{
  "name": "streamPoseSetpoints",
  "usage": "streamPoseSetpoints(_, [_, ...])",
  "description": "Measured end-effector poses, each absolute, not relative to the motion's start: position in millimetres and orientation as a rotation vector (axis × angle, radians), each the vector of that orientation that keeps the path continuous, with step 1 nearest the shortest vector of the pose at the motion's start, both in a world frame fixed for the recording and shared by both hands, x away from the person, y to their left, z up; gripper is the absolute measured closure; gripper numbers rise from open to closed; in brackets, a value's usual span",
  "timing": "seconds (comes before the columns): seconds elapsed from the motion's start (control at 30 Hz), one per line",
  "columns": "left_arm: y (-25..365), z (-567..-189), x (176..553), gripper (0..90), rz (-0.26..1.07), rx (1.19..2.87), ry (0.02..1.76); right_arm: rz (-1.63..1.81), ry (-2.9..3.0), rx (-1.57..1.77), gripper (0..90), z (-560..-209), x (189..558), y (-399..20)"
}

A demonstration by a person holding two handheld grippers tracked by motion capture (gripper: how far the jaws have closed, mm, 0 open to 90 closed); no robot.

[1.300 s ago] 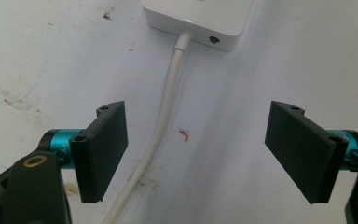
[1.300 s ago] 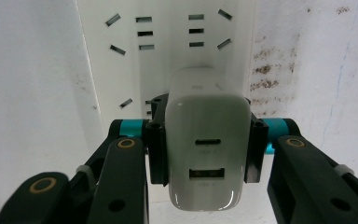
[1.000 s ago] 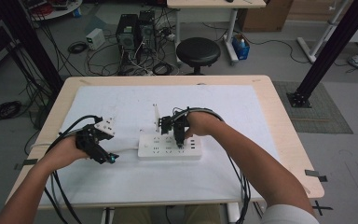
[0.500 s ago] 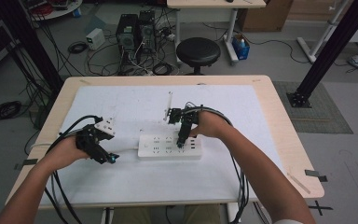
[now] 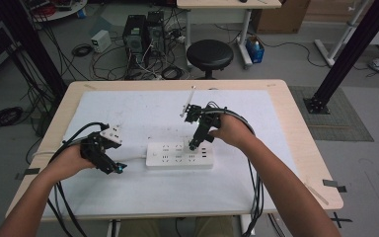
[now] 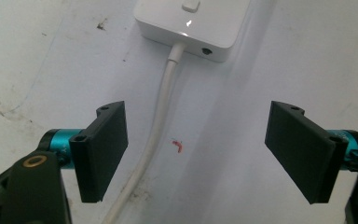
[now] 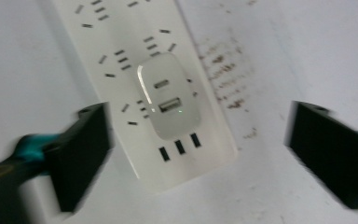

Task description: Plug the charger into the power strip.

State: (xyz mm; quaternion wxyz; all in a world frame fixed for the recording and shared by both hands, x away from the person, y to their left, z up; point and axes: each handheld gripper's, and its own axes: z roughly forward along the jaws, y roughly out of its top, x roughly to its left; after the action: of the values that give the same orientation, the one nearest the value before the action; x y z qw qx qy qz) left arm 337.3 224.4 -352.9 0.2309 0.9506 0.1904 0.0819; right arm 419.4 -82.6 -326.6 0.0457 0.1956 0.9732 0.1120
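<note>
While plugged into the strip (image 7: 135, 84) near its right end, the charger (image 7: 170, 95) sits upright, a small green light showing under its ports. The right claw (image 5: 196, 141) hangs just above it, jaws just opened wide on either side, touching nothing. The strip lies mid-counter (image 5: 276, 98) on a white sheet (image 5: 143, 108). Its cord (image 6: 156, 121) runs between the open jaws of the left claw (image 5: 114, 167), which grips nothing.

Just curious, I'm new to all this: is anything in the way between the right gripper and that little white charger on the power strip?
Nothing visible. The right gripper hangs open above the charger, plugged into the power strip.
</note>
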Motion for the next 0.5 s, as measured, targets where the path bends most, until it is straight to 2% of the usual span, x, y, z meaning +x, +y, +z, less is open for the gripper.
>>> streamPoseSetpoints(0.5, [222, -332, 340, 21.2, 0.263, 2.591, 0.543, 0.447, 2.882, 0.718, 0.7, -285, 394, -123])
